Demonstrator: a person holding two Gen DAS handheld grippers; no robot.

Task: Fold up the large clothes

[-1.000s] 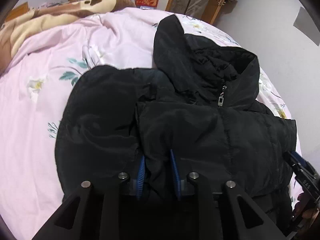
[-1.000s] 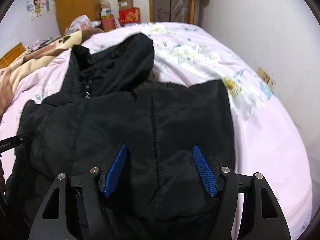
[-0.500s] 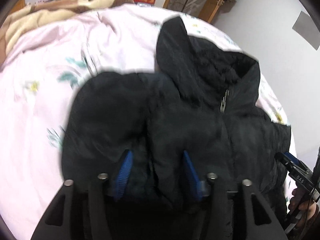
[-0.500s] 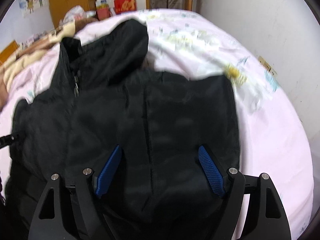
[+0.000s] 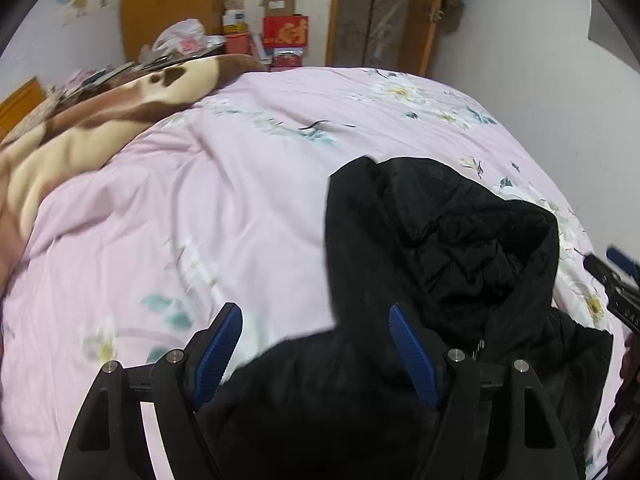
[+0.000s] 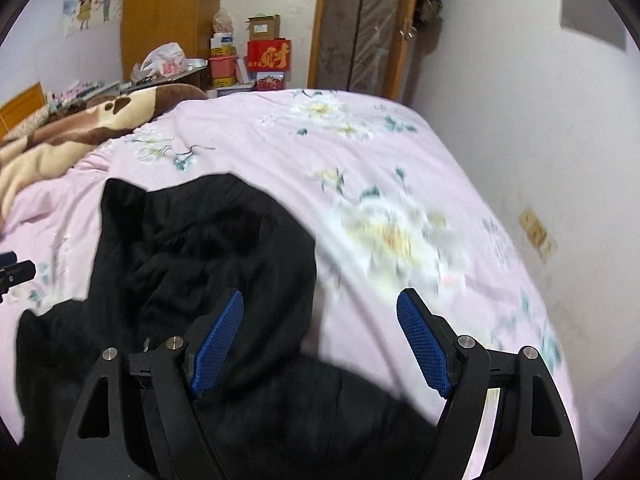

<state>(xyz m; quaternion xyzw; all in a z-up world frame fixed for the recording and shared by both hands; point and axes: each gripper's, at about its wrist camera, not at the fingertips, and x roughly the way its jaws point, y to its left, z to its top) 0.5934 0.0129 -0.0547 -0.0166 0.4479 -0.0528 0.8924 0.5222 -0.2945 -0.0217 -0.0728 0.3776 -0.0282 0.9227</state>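
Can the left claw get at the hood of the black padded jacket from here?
Probably yes. The left claw stands open with nothing gripped, and the hood of the black padded jacket lies just ahead on the pink floral bedspread, nothing between them.

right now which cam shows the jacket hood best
Left wrist view: the hood sits mid-frame, opening and lining visible. The right wrist view shows the hood lower left, darker, partly behind a finger.

pink floral bedspread [image 5: 224, 208] | brown-cream blanket [image 5: 80, 132] | red box [image 6: 268, 55] | wooden door [image 6: 360, 28]
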